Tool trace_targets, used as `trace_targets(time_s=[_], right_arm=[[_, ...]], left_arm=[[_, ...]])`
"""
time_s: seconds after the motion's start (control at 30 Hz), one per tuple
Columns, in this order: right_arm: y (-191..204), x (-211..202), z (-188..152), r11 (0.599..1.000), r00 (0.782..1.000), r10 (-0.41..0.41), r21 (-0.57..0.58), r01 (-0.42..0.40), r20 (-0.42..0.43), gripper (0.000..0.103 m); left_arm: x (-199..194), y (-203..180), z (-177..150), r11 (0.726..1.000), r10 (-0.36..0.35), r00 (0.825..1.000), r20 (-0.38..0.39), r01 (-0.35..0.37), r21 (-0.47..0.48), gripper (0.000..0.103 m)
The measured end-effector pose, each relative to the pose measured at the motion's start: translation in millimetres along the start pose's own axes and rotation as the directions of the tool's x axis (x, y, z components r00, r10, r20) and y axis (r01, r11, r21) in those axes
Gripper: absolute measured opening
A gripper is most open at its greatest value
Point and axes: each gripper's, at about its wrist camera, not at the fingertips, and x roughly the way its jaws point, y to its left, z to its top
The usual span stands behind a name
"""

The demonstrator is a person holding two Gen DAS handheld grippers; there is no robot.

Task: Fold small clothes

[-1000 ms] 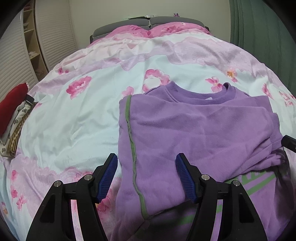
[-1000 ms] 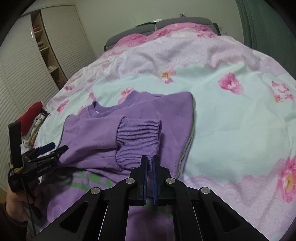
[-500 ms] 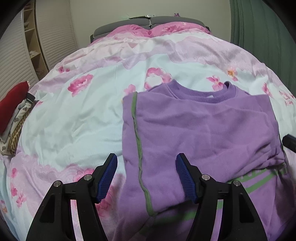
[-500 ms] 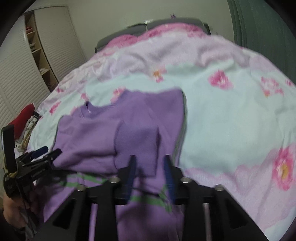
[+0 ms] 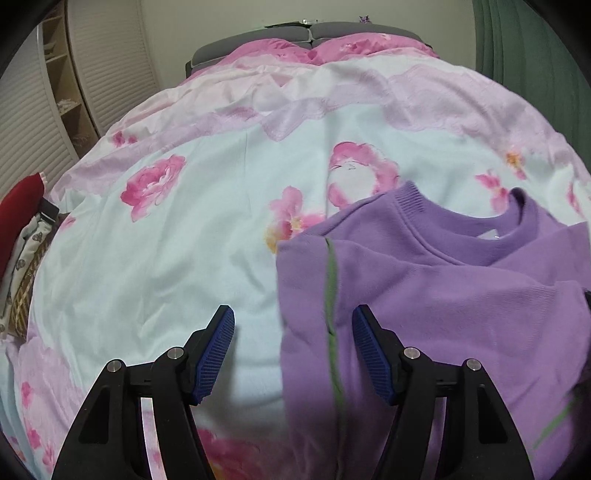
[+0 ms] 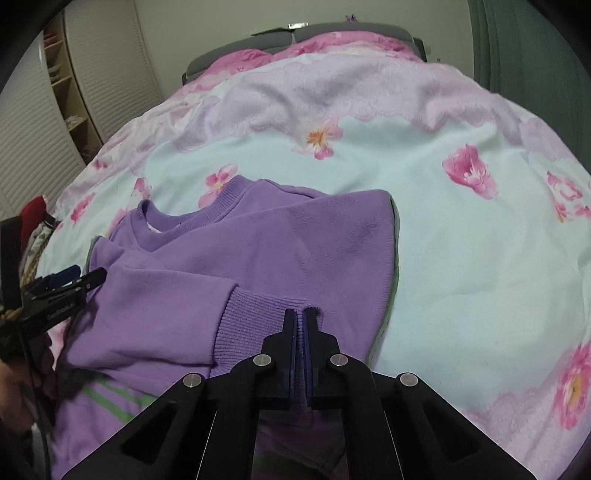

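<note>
A small purple sweatshirt (image 5: 443, 302) with green trim lies on the flowered bedspread (image 5: 166, 258), neck toward the headboard. My left gripper (image 5: 293, 347) is open and empty above the sweatshirt's left folded edge, with the green seam between its pads. In the right wrist view the sweatshirt (image 6: 295, 251) has a sleeve folded across its body, and my right gripper (image 6: 303, 321) is shut on the ribbed cuff (image 6: 258, 314) of that sleeve. The left gripper (image 6: 62, 284) also shows at the left edge of that view.
A wicker basket with red and patterned cloth (image 5: 22, 258) sits at the bed's left edge. A louvred wardrobe with shelves (image 5: 55, 92) stands on the left. A grey headboard (image 5: 295, 35) is at the far end, a green curtain (image 5: 535, 55) on the right.
My right gripper opened half a second ago and is now shut again on the sleeve cuff. My left gripper has shifted left, so the sweatshirt sits further right in its view.
</note>
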Motion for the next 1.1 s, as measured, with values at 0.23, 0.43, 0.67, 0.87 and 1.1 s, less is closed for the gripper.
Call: trace_targets(time_s=[0.23,0.43,0.67,0.87,1.1], right_arm=[[3,11,10,0.999,0.999,-0.034,-0.018,0.034,-0.004,0.003],[3,-16,2,1.0,0.999,-0.019,0.004,0.019,0.029,0.026],[5,-86,-33,0.997,0.992,-0.036,0.065,0.028,0.125,0.056],[9,-138,-88,0.99,0.986,-0.094,0.121,0.078,0.139,0.06],[14,-159,-150,0.985,0.988,-0.13,0.128,0.118,0.086,0.064]], left_arm=[[16,0,9,0.999,0.028,1.0,0.01,-0.028,0.019,0.062],[-21,-2,-1,0.999,0.02,0.998,0.055,-0.022,0.043,0.061],[-101,2,-47,0.998,-0.019,0.993,0.116,0.012,0.061,0.065],[-156,13,-122,0.998,-0.014,0.992,0.122,0.006,0.06,0.065],[-168,29,-188,0.999,-0.026,0.998,0.053,0.027,-0.019,0.065]])
